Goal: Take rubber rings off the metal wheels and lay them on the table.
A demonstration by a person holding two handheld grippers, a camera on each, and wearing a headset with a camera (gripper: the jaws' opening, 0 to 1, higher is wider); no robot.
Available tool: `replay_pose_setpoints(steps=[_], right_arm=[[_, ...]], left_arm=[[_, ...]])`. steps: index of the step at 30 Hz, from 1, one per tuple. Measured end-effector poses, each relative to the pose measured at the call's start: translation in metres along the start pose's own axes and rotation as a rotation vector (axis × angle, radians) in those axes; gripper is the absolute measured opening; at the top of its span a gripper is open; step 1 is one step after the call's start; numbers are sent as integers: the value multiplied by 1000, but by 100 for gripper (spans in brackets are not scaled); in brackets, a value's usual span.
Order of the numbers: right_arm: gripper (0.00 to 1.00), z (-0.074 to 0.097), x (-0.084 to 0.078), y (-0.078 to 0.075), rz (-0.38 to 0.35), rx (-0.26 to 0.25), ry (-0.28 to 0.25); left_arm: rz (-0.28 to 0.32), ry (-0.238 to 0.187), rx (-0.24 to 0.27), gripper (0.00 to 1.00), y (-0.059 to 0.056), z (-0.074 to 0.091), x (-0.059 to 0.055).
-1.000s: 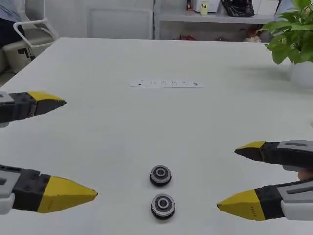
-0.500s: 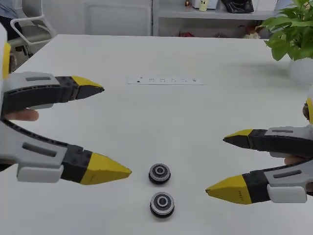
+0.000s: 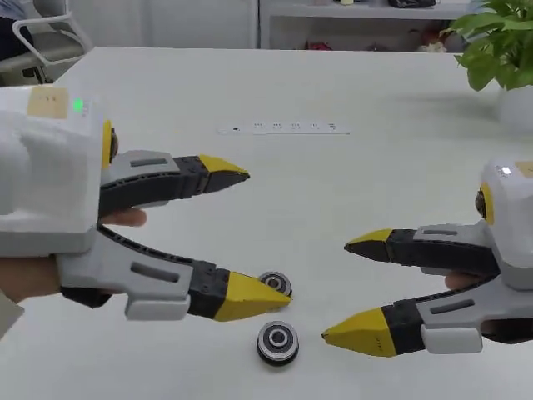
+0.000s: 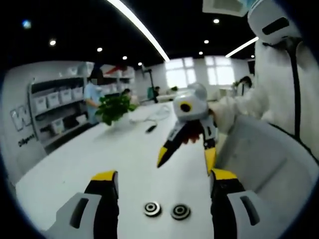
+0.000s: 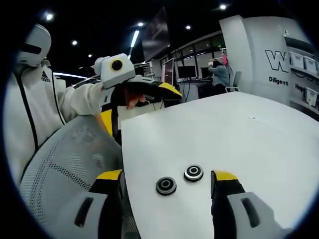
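Two small metal wheels with dark rubber rings lie on the white table [image 3: 333, 175]. The near wheel [image 3: 277, 342] [image 4: 180, 211] [image 5: 166, 185] lies in plain sight. The far wheel [image 3: 276, 283] [image 4: 152, 209] [image 5: 193, 173] is partly hidden behind the lower jaw of my left gripper [image 3: 262, 238] [image 4: 163, 177], which is open just left of the wheels and holds nothing. To the right of the wheels my right gripper [image 3: 337, 290] [image 5: 167, 175] is open too, with nothing between its jaws. The two grippers face each other across the wheels.
A white power strip [image 3: 283, 128] lies farther back on the table. A potted plant [image 3: 500, 42] stands at the back right. A chair [image 3: 50, 42] stands past the far left corner, and a mesh chair [image 5: 65, 149] is at the table's near edge.
My left gripper has come far in from the left edge toward the wheels. My right gripper has moved a little left toward them. Both stay open; the wheels have not moved.
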State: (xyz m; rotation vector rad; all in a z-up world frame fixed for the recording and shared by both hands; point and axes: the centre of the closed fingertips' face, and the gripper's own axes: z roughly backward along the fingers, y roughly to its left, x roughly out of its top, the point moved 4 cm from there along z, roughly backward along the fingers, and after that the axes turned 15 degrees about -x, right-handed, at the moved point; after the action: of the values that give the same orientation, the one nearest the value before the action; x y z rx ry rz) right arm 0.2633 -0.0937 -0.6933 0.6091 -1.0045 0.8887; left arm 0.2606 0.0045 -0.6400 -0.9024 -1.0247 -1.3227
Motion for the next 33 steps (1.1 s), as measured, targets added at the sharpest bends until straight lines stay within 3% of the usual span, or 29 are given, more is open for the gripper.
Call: replay_pose_setpoints(steps=[6, 20, 25, 33], right_arm=[[61, -8, -3, 0, -3, 23, -24], [50, -27, -30, 3, 16, 79, 30], [48, -33, -37, 5, 23, 91, 50], [39, -39, -48, 5, 52, 85, 57]], left_arm=[[19, 30, -13, 72, -1, -8, -21], [78, 84, -1, 62, 5, -13, -59], [88, 86, -21, 54, 1, -19, -66], [99, 131, -45, 47, -3, -25, -81]])
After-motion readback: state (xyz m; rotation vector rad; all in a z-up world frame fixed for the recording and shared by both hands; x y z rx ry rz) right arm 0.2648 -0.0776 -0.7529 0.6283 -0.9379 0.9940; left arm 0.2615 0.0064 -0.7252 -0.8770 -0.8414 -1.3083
